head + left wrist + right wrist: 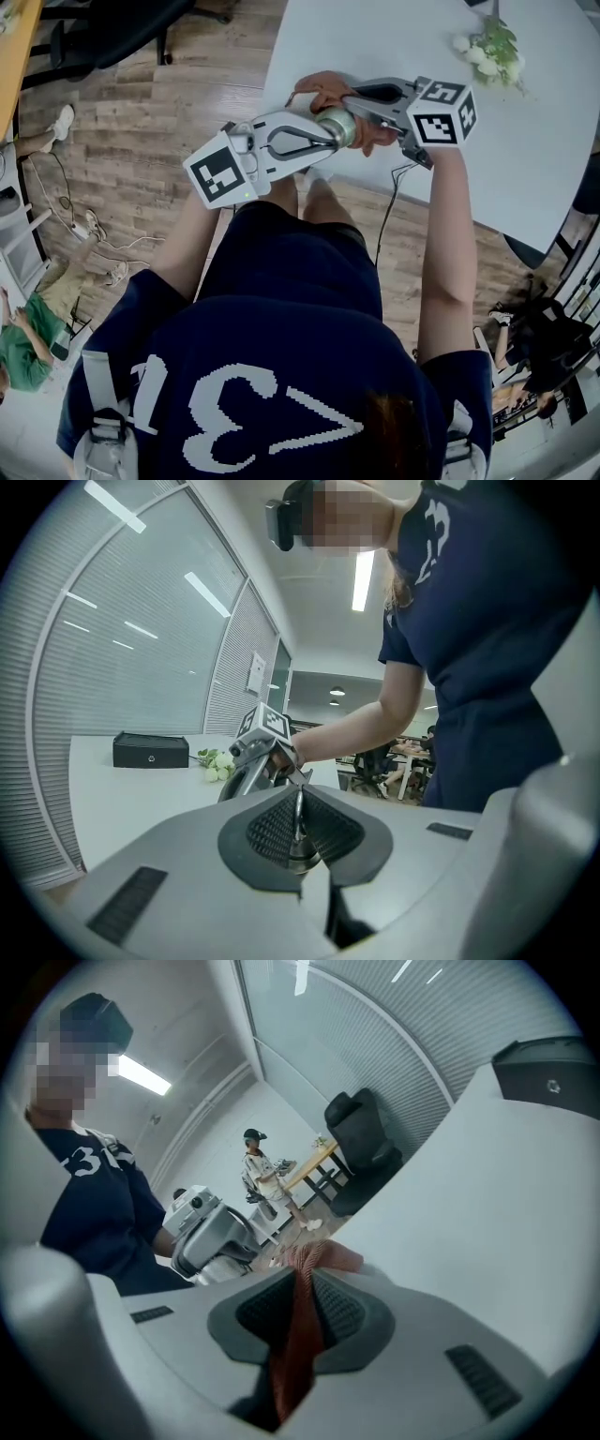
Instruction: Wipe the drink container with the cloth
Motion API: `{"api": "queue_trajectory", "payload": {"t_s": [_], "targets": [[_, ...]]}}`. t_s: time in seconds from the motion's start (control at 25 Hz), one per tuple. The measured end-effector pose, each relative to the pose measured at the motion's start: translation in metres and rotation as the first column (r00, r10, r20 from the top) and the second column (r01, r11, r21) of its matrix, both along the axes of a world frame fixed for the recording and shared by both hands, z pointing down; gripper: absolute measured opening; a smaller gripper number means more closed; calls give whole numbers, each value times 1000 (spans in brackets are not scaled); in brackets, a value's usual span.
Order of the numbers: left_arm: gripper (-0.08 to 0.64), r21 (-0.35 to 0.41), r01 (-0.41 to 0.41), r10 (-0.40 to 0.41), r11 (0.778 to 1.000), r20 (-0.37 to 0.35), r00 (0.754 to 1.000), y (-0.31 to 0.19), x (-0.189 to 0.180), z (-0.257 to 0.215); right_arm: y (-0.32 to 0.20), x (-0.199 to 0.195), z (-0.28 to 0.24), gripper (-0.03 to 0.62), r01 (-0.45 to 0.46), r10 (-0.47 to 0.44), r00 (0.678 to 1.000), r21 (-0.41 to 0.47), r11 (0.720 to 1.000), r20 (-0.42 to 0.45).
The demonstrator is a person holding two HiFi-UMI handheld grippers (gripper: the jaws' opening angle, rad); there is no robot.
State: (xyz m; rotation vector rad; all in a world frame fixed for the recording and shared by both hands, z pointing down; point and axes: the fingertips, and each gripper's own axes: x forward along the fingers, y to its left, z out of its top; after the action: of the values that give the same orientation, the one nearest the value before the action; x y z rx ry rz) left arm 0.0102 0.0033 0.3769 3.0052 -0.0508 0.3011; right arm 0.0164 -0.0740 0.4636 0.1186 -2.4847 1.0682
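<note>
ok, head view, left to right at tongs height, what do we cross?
Left tongs' marker cube → drink container → right tongs' marker cube → flowers. Cloth overlaps the container, so omitted.

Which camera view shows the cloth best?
The right gripper view: the cloth sits pinched between the right tongs, close and sharp. The head view shows only a small bunch. In the left gripper view I cannot make it out.

A white table (375, 37) stands on wood-plank floor (141, 159).
</note>
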Motion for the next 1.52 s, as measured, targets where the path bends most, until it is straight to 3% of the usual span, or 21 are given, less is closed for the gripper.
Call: {"api": "queue_trajectory", "payload": {"t_s": [0.16, 0.28, 0.6, 0.76, 0.84, 1.04, 1.32, 1.52], "targets": [[23, -25, 34, -35, 999, -13, 999, -4, -6, -1, -7, 20, 24, 60, -110, 110, 992, -4, 994, -64], [23, -76, 68, -69, 995, -11, 998, -8, -11, 2, -8, 26, 27, 60, -182, 183, 981, 11, 983, -60], [23, -90, 87, -88, 992, -8, 996, -13, -11, 2, 4, -2, -25, 58, -203, 197, 974, 42, 978, 112], [23, -91, 119, -120, 989, -4, 993, -21, -15, 2, 13, -21, -62, 58, -187, 173, 956, 36, 982, 237], [23, -87, 132, -132, 987, 2, 991, -24, -17, 3, 15, -25, -68, 58, -205, 188, 948, 42, 978, 256], [23, -91, 161, -161, 983, 5, 987, -27, -21, 3, 2, -3, -38, 58, -351, 335, 922, 52, 935, 193], [23, -112, 249, -250, 962, 4, 968, -35, -34, 7, -7, 40, 22, 58, -498, 500, 866, 103, 861, 9], [23, -115, 275, -276, 954, 10, 961, -38, -38, 8, -8, 37, 17, 58, -536, 536, 843, 112, 837, 31]]}}
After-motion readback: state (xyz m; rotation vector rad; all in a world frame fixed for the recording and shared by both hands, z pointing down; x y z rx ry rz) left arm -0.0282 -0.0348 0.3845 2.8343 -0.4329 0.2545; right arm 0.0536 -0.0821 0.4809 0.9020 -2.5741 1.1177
